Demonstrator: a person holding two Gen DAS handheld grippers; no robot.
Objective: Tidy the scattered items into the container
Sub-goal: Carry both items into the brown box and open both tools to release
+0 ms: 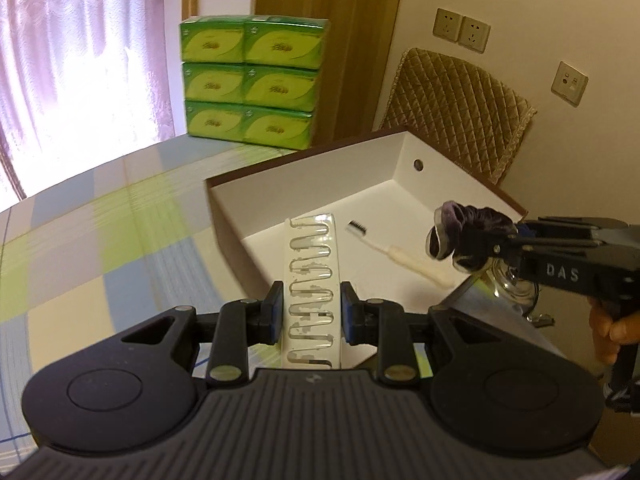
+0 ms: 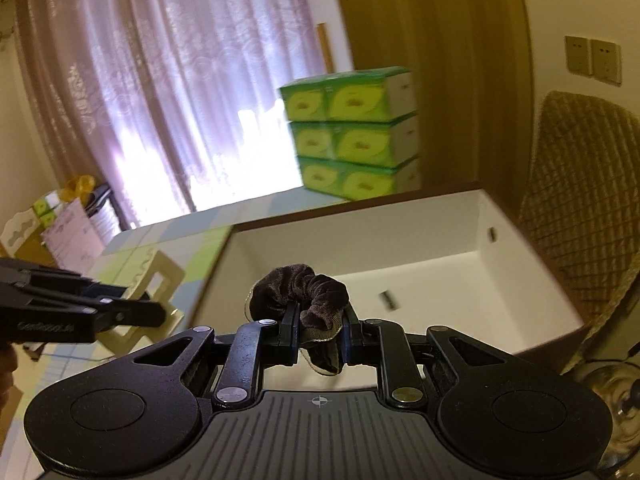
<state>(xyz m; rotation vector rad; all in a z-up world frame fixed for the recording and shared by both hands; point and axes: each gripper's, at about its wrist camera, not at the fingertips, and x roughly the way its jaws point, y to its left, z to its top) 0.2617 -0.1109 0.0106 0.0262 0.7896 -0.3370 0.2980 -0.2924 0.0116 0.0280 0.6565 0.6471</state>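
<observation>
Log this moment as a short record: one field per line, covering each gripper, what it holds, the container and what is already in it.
left gripper: shut on a clear plastic strip with rows of slots, held lengthwise over the box's near edge
right gripper: shut on a dark velvet scrunchie, above the box
container: white open box with brown outer walls, on a checked tablecloth
in the box: a toothbrush lying on the floor of it
background: stacked green tissue packs, quilted chair back
</observation>
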